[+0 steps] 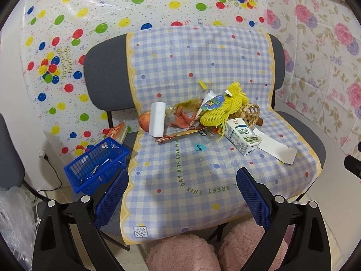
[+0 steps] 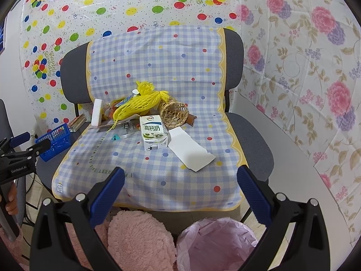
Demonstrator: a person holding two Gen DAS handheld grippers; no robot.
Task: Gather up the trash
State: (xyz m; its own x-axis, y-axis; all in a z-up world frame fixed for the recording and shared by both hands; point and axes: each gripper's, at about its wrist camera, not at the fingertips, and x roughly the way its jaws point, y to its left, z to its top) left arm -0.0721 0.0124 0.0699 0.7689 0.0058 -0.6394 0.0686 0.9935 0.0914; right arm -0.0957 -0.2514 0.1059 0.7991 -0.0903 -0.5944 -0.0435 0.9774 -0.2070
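Lying in a heap near the back edge of the chair seat (image 2: 259, 140), the trash is seen on a blue checked cloth (image 2: 158, 176). A milk carton (image 2: 154, 135) with green Chinese writing sits at the front of the heap, touching a white paper strip (image 2: 191, 152). "DAY WITH LOVE" can be read on the cloth. Yellow foam net (image 2: 140, 106) is piled over wrappers that are hard to make out. "GenRobot.AI" is printed on the left tool (image 1: 182, 194). Both tools are held wide open and empty, the right tool (image 2: 180, 192) over a pink-lined bin (image 2: 216, 246), partly cut off.
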